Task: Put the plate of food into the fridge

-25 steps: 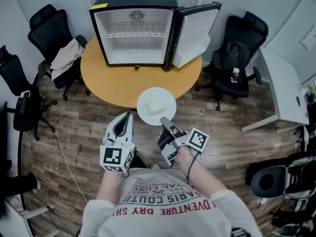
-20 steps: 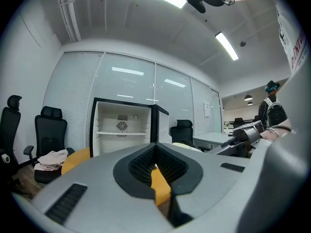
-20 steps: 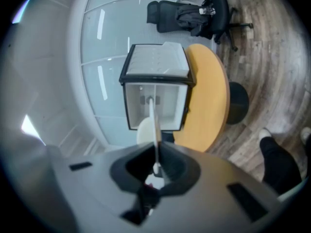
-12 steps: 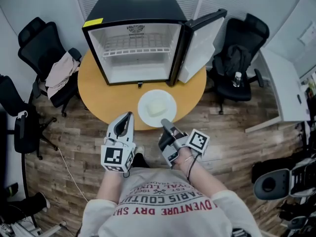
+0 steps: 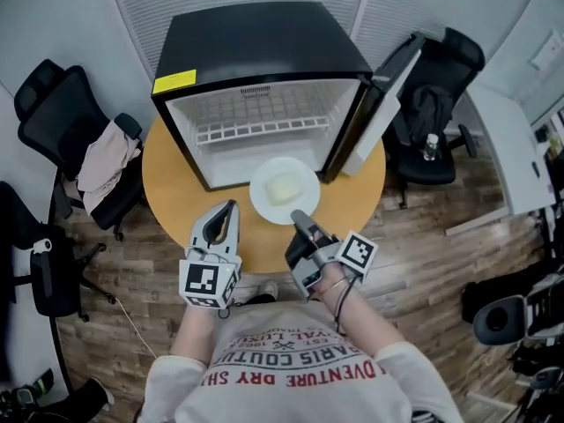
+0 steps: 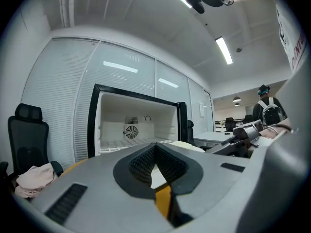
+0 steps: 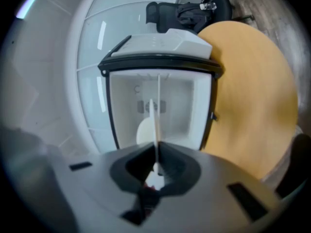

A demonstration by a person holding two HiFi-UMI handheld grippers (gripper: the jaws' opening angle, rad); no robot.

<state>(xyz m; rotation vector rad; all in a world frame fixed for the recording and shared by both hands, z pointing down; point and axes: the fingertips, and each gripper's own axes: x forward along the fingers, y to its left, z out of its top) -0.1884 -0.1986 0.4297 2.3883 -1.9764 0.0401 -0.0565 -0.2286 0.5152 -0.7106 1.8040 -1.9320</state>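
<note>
1. Your R gripper (image 5: 299,219) clamps the plate (image 5: 261,197) rim so the food (image 5: 282,189) rides level.
2. Plate hangs just before the open fridge (image 5: 260,47), aligned w/ its cavity.
3. L gripper (image 5: 231,207): jaws together, empty, held aside, clear of path.

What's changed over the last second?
The right gripper has carried the plate forward to the mouth of the open fridge. Unchanged: right gripper shut on the plate's rim, left gripper shut and empty, fridge door open.

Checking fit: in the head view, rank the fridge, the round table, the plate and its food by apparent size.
1. fridge
2. round table, partly covered by the fridge
3. plate
4. food
</note>
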